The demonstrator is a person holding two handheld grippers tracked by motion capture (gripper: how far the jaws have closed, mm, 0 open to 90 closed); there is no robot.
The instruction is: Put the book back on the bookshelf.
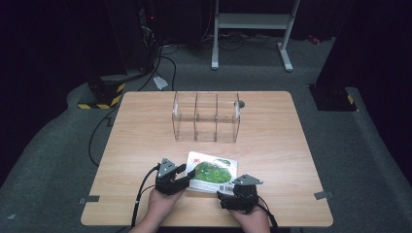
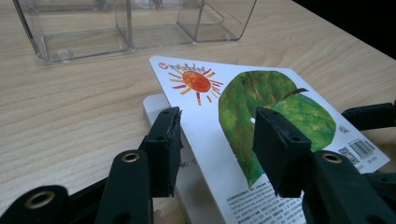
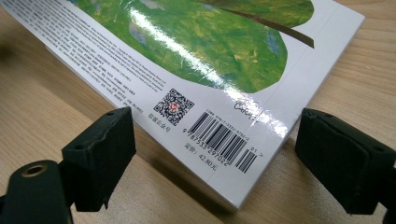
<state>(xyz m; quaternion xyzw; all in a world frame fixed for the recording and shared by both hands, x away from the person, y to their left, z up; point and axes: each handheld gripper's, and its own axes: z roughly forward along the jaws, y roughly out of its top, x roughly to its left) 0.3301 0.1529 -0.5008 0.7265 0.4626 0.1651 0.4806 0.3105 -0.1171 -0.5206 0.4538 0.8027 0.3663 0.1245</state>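
Note:
A white book [image 1: 214,171] with a green leaf, an orange sun and a barcode on its cover lies flat on the wooden table [image 1: 145,126], near the front edge. My left gripper [image 1: 187,173] is at the book's left edge. In the left gripper view its jaws stand apart over the book [image 2: 210,107], either side of the cover's edge, and the left gripper [image 2: 219,140] presses on nothing. My right gripper [image 1: 232,192] is at the book's near right corner. In the right gripper view the barcode corner of the book [image 3: 224,140] lies between the wide jaws of the right gripper [image 3: 217,158], untouched.
A clear plastic organiser [image 1: 206,116] with three compartments stands at mid-table behind the book, also seen as the clear organiser [image 2: 130,28]. A small dark knob [image 1: 241,104] sits by its right end. Bare wood lies to either side.

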